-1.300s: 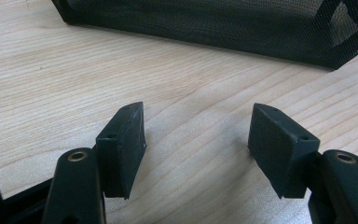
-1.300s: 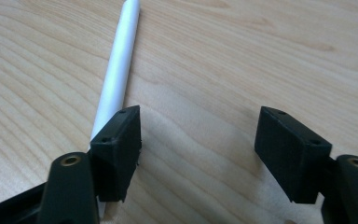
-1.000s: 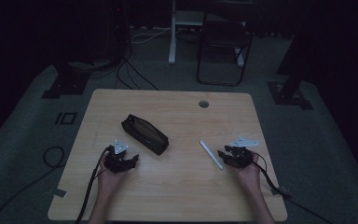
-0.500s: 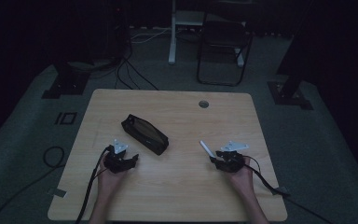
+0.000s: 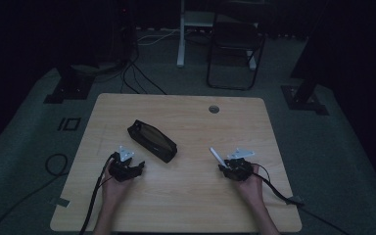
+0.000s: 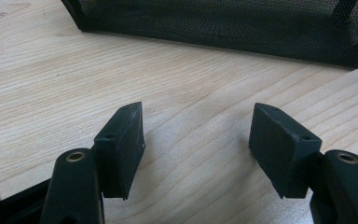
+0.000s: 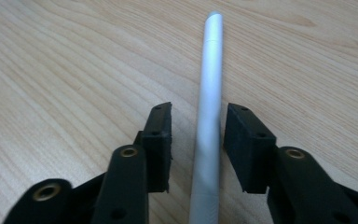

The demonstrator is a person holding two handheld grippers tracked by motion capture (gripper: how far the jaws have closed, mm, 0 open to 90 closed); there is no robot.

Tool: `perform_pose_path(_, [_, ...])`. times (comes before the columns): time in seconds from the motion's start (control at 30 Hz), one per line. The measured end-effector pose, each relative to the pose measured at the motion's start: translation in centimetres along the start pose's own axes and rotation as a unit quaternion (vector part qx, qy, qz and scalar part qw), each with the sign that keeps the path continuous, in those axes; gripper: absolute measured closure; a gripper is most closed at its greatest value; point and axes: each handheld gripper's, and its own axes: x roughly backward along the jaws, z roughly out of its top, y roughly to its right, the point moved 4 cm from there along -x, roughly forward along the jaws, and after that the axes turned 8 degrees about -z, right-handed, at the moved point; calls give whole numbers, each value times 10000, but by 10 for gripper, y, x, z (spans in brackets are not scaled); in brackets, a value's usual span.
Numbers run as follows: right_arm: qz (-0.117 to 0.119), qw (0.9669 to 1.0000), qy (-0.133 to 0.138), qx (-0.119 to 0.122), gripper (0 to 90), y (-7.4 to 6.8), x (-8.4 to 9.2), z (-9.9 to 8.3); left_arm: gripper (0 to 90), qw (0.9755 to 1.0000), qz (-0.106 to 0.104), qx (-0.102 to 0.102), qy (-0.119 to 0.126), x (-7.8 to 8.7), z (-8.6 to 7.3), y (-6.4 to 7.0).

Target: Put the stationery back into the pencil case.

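Note:
A white pen [image 7: 209, 93] lies on the wooden table [image 5: 191, 122], running away from me between the jaws of my right gripper [image 7: 198, 112]. Those jaws have just been closing around it. A thin gap still shows on each side of the pen, so the gripper is open. In the high view the pen [image 5: 216, 155] sticks out up-left of the right gripper [image 5: 231, 169]. My left gripper [image 6: 198, 140] is open over bare wood, and its jaws have just been opening slightly. A black mesh pouch [image 6: 223, 23] lies just beyond it. In the high view the left gripper [image 5: 129, 169] sits near the pouch [image 5: 152, 141].
A round cable hole [image 5: 214, 108] is near the table's far edge. Beyond the table stand a folding chair [image 5: 235, 44] and a white post [image 5: 181, 34], with cables on the dark floor. Cables trail from both grippers off the near edge.
My right gripper has moved left up to the pen and now straddles its near end with narrower jaws. The left hand and the pouch have stayed put.

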Motion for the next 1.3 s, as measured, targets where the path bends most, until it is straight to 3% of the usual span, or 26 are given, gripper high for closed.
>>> perform_pose_path(0.33, [-116, 9999, -52, -110, 778, 5, -1, 2, 362, 10000, -31, 70, -11, 0, 0, -1])
perform_pose_path(0.7, [-99, 9998, -146, -30, 786, 1, -2, 6, 362, 9999, -62, 125, -17, 0, 0, -1])
perform_pose_path(0.87, [-50, 10000, -36, 25, 786, -2, 1, 10, 362, 9999, -61, 121, -20, 0, 0, -1])
perform_pose_path(0.93, [73, 9999, 54, -47, 786, -3, 4, 12, 362, 9999, -64, 121, -17, 0, 0, -1])
perform_pose_path(1.3, [67, 9998, 173, -2, 786, -9, 10, 22, 362, 9999, -65, 121, -19, 0, 0, -1])
